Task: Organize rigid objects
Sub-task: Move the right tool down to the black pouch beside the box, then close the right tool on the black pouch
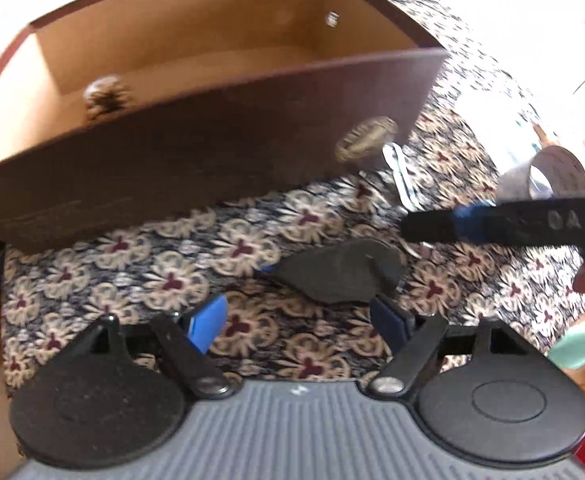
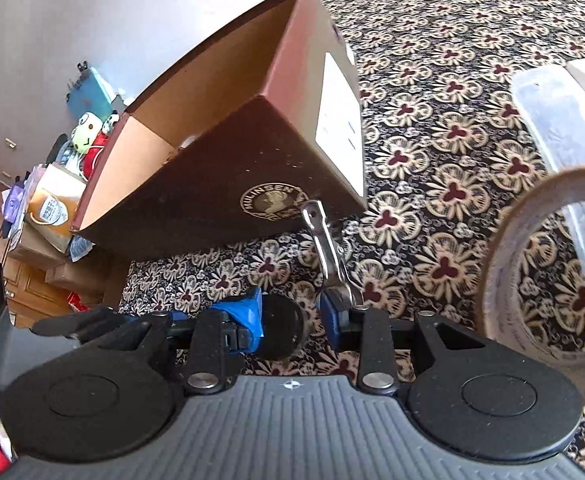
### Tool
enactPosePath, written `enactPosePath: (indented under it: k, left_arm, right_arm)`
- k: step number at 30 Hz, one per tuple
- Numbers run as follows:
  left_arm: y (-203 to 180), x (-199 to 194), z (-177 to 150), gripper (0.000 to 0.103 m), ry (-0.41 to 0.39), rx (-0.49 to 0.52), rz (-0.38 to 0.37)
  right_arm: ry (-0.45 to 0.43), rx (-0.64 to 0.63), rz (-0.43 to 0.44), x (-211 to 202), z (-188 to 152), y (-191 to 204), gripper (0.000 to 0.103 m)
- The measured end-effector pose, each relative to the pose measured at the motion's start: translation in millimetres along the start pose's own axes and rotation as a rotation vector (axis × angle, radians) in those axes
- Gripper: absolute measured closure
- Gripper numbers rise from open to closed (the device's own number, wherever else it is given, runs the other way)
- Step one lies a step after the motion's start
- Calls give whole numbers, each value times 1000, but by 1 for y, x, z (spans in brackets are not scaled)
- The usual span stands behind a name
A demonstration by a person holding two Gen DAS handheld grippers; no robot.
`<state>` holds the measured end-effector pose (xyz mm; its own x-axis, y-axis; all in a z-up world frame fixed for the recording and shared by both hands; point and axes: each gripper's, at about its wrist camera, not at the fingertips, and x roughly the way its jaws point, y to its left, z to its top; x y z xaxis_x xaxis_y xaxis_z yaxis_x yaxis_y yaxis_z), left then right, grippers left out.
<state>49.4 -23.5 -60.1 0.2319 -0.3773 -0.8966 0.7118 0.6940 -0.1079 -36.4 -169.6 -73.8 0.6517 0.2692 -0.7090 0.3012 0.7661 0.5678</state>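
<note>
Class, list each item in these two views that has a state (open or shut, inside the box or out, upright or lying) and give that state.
Box: open, no lid.
Pine cone: inside the box.
Tape roll: outside, on its edge.
Metal clipper: outside, lying flat.
Black disc: outside, between the right gripper's fingers.
Left gripper: open, empty.
Right gripper: open.
</note>
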Motion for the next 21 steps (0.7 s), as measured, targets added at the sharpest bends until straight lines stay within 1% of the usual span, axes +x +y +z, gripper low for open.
enactPosePath:
  k: [6, 10, 13, 16, 21]
  left_arm:
    - [-6, 6, -3, 23, 22, 15, -40]
    - [-2, 6, -6, 23, 18, -5, -63]
    - [3, 5, -8, 23, 15, -29, -86]
    - [6, 4, -10, 23, 16, -47, -106]
    - [1, 3, -9, 23, 10, -40, -119]
  right_arm:
    - [31, 31, 56, 13, 5, 1, 88]
    - [35, 21, 60, 14, 5, 6, 86]
    - [28, -15, 79, 15, 9, 14, 86]
    - [15, -56, 58, 23, 14, 22, 86]
    - [58, -54, 44, 36, 11, 22, 86]
